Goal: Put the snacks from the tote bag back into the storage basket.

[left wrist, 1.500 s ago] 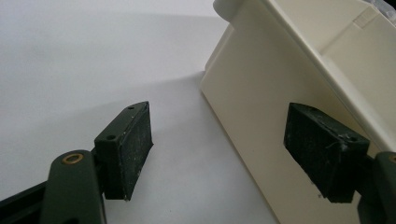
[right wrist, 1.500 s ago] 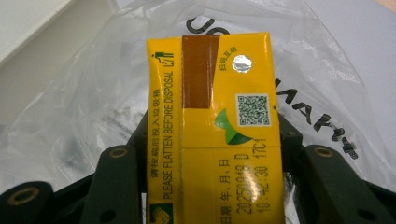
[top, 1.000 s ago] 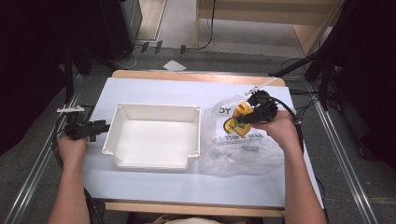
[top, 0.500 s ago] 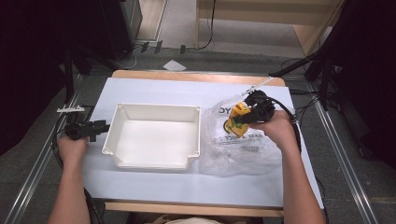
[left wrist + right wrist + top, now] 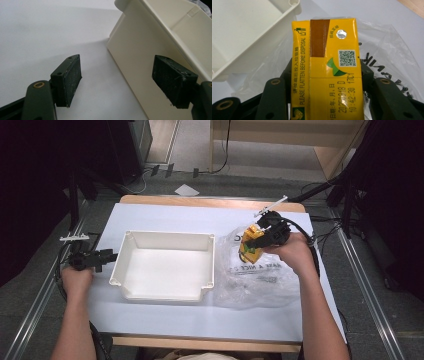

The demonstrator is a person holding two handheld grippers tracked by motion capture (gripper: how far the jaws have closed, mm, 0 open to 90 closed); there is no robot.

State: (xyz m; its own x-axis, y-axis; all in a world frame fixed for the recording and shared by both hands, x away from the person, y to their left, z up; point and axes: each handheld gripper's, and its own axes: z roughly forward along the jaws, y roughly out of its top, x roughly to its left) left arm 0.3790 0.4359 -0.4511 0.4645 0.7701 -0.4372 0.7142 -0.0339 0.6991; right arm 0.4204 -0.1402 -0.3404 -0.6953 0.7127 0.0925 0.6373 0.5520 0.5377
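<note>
The yellow drink carton (image 5: 325,72) sits squarely between the jaws of the right gripper (image 5: 261,239), clamped on both sides, its printed top face turned to the right gripper view with a foil-covered straw hole and a small square code near the far end. In the high view the carton (image 5: 251,245) is held above the clear plastic bag (image 5: 255,275), which lies crumpled on the table (image 5: 165,217) just right of the white tray (image 5: 165,265). The bag's printed film spreads under and around the carton, and the tray's near corner (image 5: 292,7) shows just beyond it, close but apart. The person's right hand (image 5: 292,251) grips the tool from behind, cable trailing away to the right.

Over on the other side, the left gripper (image 5: 102,256) rests low at the tray's left wall. Its jaws stand wide apart with nothing between them; the right pad (image 5: 172,82) lies right against the cream outer wall (image 5: 140,47), though contact is hard to call, and the left pad (image 5: 68,77) hangs over bare table.
</note>
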